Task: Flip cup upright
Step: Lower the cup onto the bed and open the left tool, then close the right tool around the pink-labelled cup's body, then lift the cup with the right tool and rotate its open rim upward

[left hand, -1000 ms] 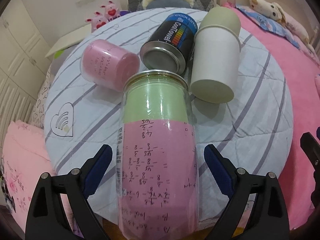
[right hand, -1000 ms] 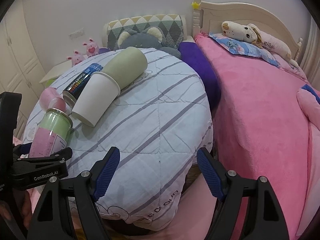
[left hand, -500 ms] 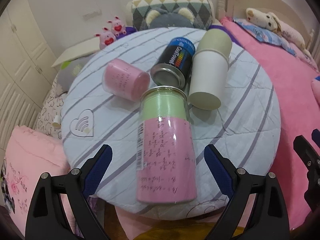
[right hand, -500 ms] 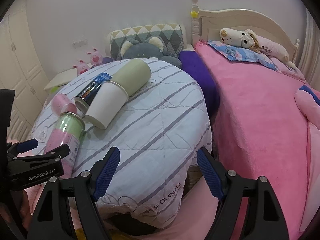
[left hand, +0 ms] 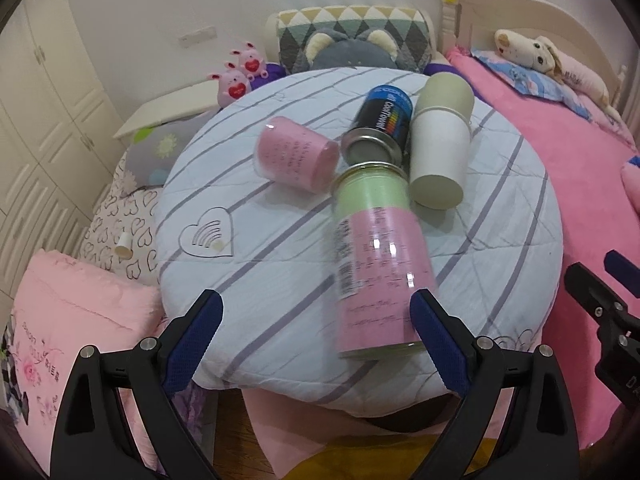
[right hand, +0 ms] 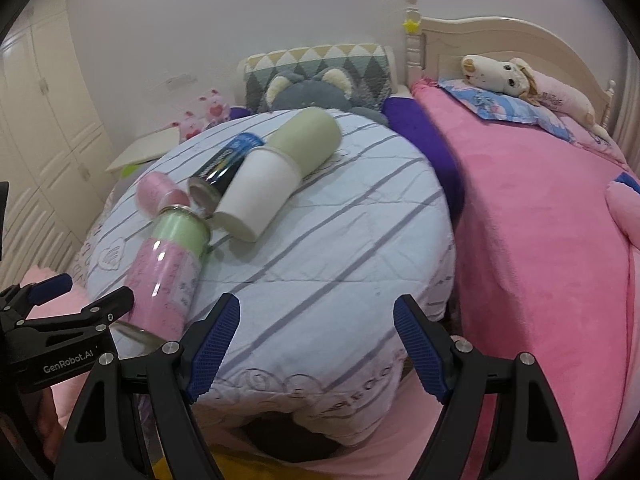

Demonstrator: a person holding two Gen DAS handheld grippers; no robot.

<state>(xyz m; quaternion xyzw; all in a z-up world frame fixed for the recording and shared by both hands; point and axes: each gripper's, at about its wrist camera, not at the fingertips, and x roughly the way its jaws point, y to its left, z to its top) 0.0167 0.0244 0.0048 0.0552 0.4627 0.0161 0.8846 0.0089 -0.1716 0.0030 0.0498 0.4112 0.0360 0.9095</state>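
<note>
A tall clear cup with green and pink paper inside lies on its side on the round quilted table, near the front edge; it also shows in the right wrist view. My left gripper is open and empty, just short of the table, the cup's base beside its right finger. My right gripper is open and empty at the table's front right edge. A white-and-green cup, a dark can and a short pink cup also lie on their sides.
A pink bed with plush toys runs along the right. Pillows and pink plush toys sit behind the table. A pink cushion lies at the left. White cabinets stand at the far left.
My left gripper has pulled back from the tall cup, which no longer lies between its fingers. The cup has rolled slightly right. The right gripper has backed off a little.
</note>
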